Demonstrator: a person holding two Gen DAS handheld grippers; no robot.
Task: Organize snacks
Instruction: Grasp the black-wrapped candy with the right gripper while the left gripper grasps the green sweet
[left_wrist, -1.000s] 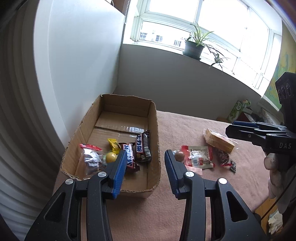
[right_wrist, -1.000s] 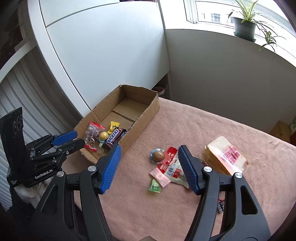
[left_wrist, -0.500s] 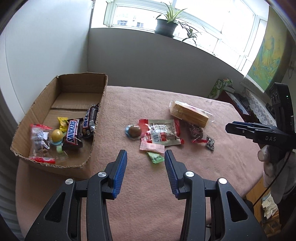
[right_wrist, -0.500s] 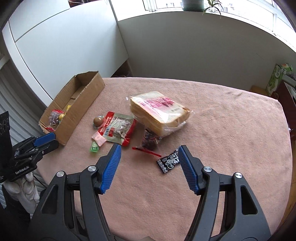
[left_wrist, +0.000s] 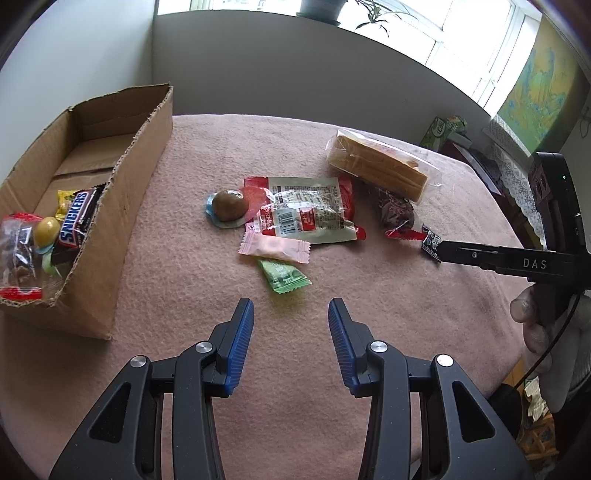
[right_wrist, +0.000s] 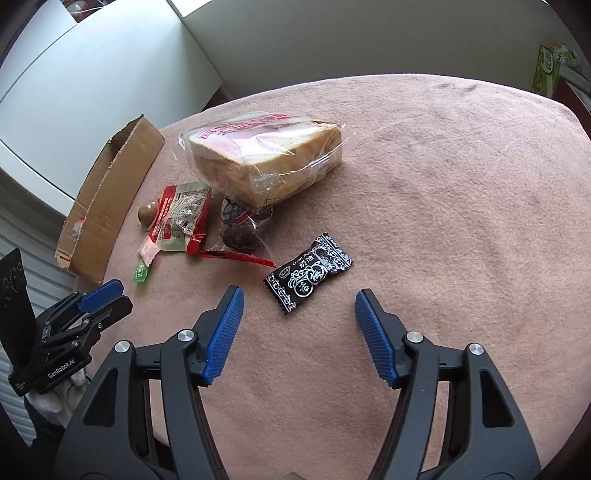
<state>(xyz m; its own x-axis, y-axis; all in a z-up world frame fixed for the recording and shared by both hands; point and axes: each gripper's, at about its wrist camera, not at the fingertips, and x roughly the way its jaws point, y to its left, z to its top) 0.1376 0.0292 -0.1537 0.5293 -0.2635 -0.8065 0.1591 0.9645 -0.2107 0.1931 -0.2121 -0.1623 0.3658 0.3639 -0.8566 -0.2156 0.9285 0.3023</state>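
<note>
A cardboard box (left_wrist: 140, 155) at the left holds a Snickers bar (left_wrist: 75, 218) and other snacks. Loose on the pink cloth lie a green candy (left_wrist: 284, 275), a pink candy (left_wrist: 273, 247), a brown egg pack (left_wrist: 229, 205), a red-and-white packet (left_wrist: 306, 214), a dark date pack (left_wrist: 395, 212) and bagged bread (right_wrist: 266, 151). My left gripper (left_wrist: 291, 332) is open and empty just short of the green candy. My right gripper (right_wrist: 299, 323) is open and empty just short of a black candy (right_wrist: 308, 277).
The box (right_wrist: 110, 199) also shows in the right wrist view, with my left gripper (right_wrist: 99, 299) below it. A green carton (left_wrist: 443, 127) stands beyond the table's far right edge. A wall and a window sill with plants lie behind.
Both grippers have swung away from the box and come down toward the loose snacks. The left now faces the green candy, the right the black candy. Both stay open.
</note>
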